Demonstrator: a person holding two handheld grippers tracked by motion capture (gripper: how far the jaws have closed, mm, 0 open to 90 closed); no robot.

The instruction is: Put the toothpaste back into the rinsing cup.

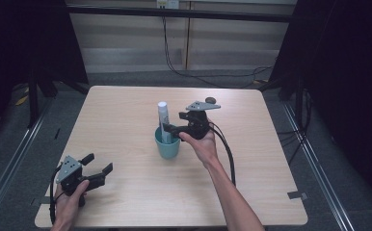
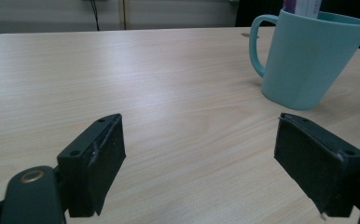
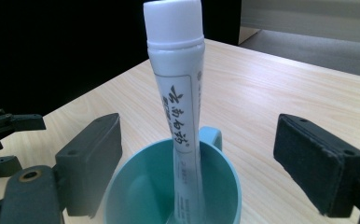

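— Why is the right gripper (image 1: 170, 129) parked right over that teal plastic mug (image 1: 167, 143)?

— I'd say it is letting go. Its jaws stand wide apart, one on each side of the white plastic tube with the rounded cap (image 3: 177, 107), and neither pad touches it. The tube stands inside the mug, between those jaws and just ahead of them, so the mug is what keeps it up, not the gripper.

— Which way does the tube point?

— Cap up, flat crimped end down in the mug. Its long axis runs nearly vertical, tilted a little, leaning on the rim. The black print runs along its length.

— And the other hand?

— The left gripper (image 1: 96, 166) rests low near the front edge of the pale wooden table (image 1: 126, 110), well apart from the mug, jaws apart with nothing between them. From its side the mug (image 2: 308, 58) sits ahead and to the right, handle turned towards it. I reckon it is simply waiting out of the way.

— The mug itself?

— Upright on the table, beneath the right gripper.
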